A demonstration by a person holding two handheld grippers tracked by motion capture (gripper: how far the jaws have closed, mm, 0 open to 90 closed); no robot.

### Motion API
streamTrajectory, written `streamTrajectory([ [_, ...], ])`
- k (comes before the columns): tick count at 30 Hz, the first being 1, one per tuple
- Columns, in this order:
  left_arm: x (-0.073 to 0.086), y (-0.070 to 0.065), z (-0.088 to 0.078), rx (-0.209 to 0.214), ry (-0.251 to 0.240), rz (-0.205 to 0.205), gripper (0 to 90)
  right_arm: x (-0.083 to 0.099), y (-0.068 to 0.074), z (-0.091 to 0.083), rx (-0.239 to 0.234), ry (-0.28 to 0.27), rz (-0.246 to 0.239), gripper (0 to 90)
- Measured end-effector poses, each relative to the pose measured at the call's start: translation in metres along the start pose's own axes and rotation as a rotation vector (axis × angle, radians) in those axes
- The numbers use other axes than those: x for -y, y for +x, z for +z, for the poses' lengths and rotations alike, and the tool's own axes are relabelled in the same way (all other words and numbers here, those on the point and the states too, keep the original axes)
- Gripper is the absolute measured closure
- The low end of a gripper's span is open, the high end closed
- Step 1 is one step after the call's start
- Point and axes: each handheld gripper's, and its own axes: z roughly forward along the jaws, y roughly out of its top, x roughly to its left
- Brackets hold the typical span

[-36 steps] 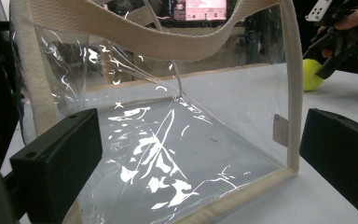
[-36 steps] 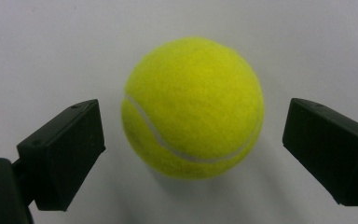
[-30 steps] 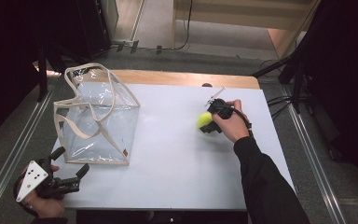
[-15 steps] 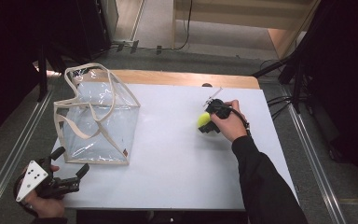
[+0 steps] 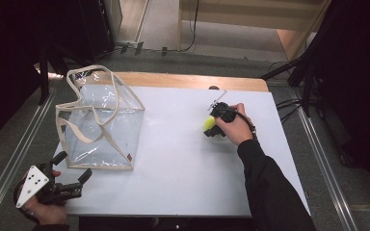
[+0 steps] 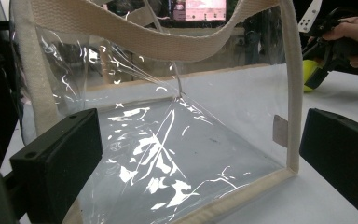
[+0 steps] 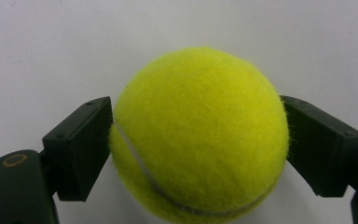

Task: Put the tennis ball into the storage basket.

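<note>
- Up in the high view, the right gripper (image 5: pixel 213 126) sits on the right half of the white table (image 5: pixel 183 163), its jaws around a yellow tennis ball (image 5: pixel 209 126) that rests on the tabletop.
- Its jaws have just been closing, with the ball between them.
- Over on the left half stands a clear bag (image 5: pixel 99 127) with cream straps, well apart from the ball.
- At the near left corner, the left gripper (image 5: pixel 74 175) is held just beside the bag's near edge, its jaws spread and holding nothing.
- Seen from the left gripper view, the two black jaws stand wide apart, and the bag (image 6: pixel 168 140) stands upright on the table just ahead of them.
- Far off at the upper right of that view, the right gripper (image 6: pixel 314 74) and the ball (image 6: pixel 307 72) show on the table.
- Close up in the right gripper view, the ball (image 7: pixel 200 135) sits between the two black jaws, both pressed against its fuzzy sides.
</note>
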Motion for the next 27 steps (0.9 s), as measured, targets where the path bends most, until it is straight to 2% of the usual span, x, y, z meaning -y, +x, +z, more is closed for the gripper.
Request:
streamTrajectory([
  [3, 0.000, 0.000, 0.000, -0.001, 0.001, 0.000, 0.0, 0.001, -0.001, -0.001, -0.008, -0.004, 0.009, 22.2],
  [14, 0.000, 0.000, 0.000, 0.000, -0.002, 0.000, 0.0, 0.001, -0.002, -0.002, -0.016, -0.002, 0.013, 22.6],
  [27, 0.000, 0.000, 0.000, 0.002, -0.001, 0.000, 0.0, -0.012, 0.004, -0.011, -0.027, -0.013, -0.026, 22.7],
])
